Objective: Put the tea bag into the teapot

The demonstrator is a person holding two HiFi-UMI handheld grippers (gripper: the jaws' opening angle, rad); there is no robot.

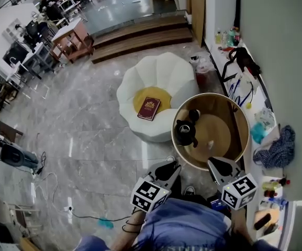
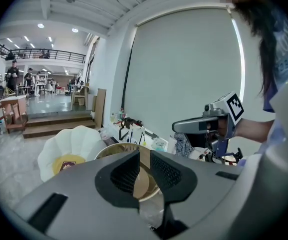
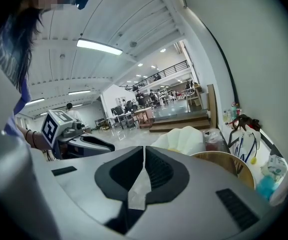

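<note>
A black teapot (image 1: pixel 185 132) stands at the left of a round wooden table (image 1: pixel 233 114) with a raised rim. The small white tea bag (image 1: pixel 210 144) lies on the table to the teapot's right. Both grippers hang close to the person's body, short of the table's near rim. My left gripper (image 1: pixel 167 169) is below the teapot; its jaws stand a narrow gap apart with nothing between them (image 2: pixel 143 151). My right gripper (image 1: pixel 220 165) is just below the tea bag, shut and empty (image 3: pixel 144 149). Neither touches the table.
A white flower-shaped pouf (image 1: pixel 135 88) carrying a red book (image 1: pixel 149 109) stands left of the table. Along the right wall runs a cluttered white ledge (image 1: pixel 255 106) with a blue checked cloth (image 1: pixel 279 148). Wooden steps (image 1: pixel 140 38) rise at the back.
</note>
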